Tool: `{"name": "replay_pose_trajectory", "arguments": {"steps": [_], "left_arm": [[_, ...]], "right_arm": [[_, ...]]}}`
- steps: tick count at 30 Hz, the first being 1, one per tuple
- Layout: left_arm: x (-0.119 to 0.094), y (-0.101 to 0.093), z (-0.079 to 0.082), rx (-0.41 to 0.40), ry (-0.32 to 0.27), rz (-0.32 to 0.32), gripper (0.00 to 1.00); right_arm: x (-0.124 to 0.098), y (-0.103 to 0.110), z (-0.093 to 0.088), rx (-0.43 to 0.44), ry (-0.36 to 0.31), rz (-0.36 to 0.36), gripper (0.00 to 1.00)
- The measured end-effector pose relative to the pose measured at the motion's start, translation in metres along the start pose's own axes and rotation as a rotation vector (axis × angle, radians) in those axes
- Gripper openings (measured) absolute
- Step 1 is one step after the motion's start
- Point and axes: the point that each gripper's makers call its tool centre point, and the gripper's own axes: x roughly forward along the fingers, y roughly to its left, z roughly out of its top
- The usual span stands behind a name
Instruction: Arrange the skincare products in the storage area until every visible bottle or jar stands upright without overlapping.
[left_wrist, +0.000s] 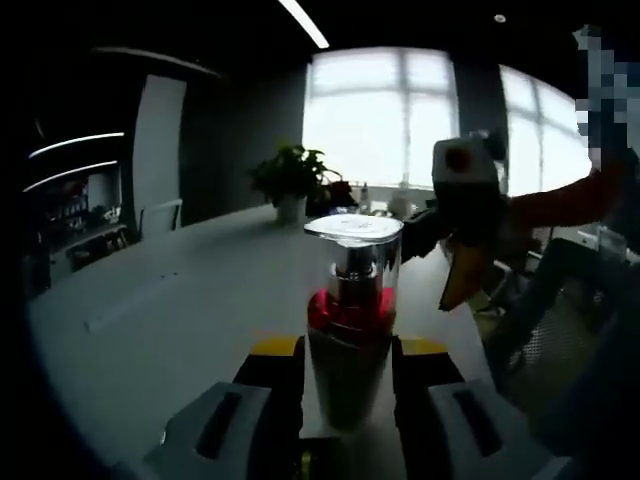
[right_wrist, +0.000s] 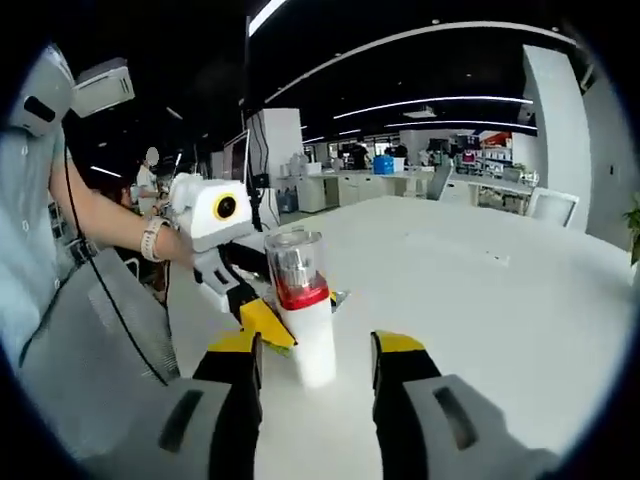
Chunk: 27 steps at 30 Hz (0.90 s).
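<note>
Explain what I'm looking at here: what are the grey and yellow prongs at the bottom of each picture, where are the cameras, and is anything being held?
There is no robot arm. A person carries a hand-held gripper in each hand, and a fisheye camera rides on each one, looking forward along its two jaws. Those jaws are the grey prongs with yellow tips.

In the left gripper view, the left hand-held gripper appears closed on a bottle with a white body, a red collar and a clear cap. The right gripper view looks from the opposite side. The right hand-held gripper is open, with its jaws on either side of the same bottle. The bottle leans a little, with its base on the white table. The white box with a yellow-ringed lens is the left gripper, and the person's hand holds it.
</note>
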Motion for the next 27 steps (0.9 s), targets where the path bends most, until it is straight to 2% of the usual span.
{"name": "replay_pose_trajectory", "arguments": {"steps": [2,7,10,15,18,19,20,27], "left_arm": [[0.002,-0.002,0.0,0.018,0.004,-0.014,0.32],[0.004,-0.003,0.0,0.03,0.004,-0.017,0.3],[0.004,-0.003,0.0,0.04,0.007,-0.012,0.29],[0.004,-0.001,-0.001,0.036,0.009,0.025,0.28],[0.005,0.0,0.0,0.035,0.011,0.047,0.28],[0.006,0.002,0.0,0.032,0.01,0.055,0.28],[0.006,0.002,0.0,0.031,0.008,0.058,0.28],[0.012,0.01,0.002,0.02,0.004,0.099,0.28]], "right_arm": [[0.002,0.005,0.015,0.057,-0.039,-0.021,0.41],[0.018,0.013,0.032,0.034,-0.044,-0.065,0.44],[0.029,0.012,0.028,-0.011,-0.003,-0.084,0.45],[0.046,0.008,0.027,0.039,-0.012,-0.104,0.37],[0.05,0.007,0.03,0.05,-0.018,-0.102,0.34],[0.051,0.007,0.03,0.04,-0.012,-0.11,0.33],[0.051,0.003,0.031,-0.014,-0.003,-0.119,0.32],[0.054,-0.005,0.03,-0.042,0.008,-0.134,0.32]]}}
